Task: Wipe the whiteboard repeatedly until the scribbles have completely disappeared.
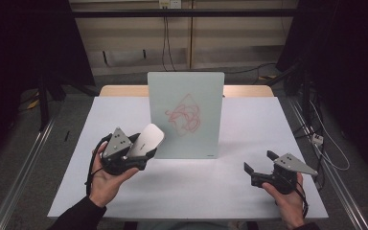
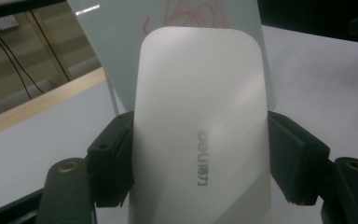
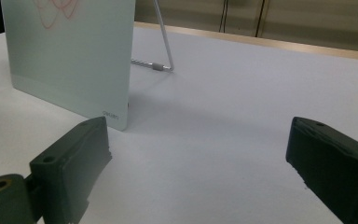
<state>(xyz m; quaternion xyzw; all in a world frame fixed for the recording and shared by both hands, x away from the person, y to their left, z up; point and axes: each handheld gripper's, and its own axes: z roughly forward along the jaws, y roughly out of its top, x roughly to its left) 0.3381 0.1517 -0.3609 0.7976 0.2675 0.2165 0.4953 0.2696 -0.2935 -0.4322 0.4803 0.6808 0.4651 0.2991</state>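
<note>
We have the eraser clamped in our left gripper, jaws pressed against its two long sides, the white pad rising up and forward out of the grip. Just ahead of it stands the board, propped upright on a wire stand on the worktop, with a red scribble up and to the right of the eraser's tip. The eraser looks close to the board's lower left corner, though we cannot tell whether it touches the surface yet.

Our right gripper rests on the worktop well to the right of the left one, jaws spread wide and holding nothing, the board's lower corner ahead and to its left.

We judge the step in hand to be bringing the eraser to the marks. Next we need to lift it up and right, lay its flat face on the scribble, and wipe with light pressure; pushing hard could tip the board back on its stand, so the free gripper may need to steady an edge.
</note>
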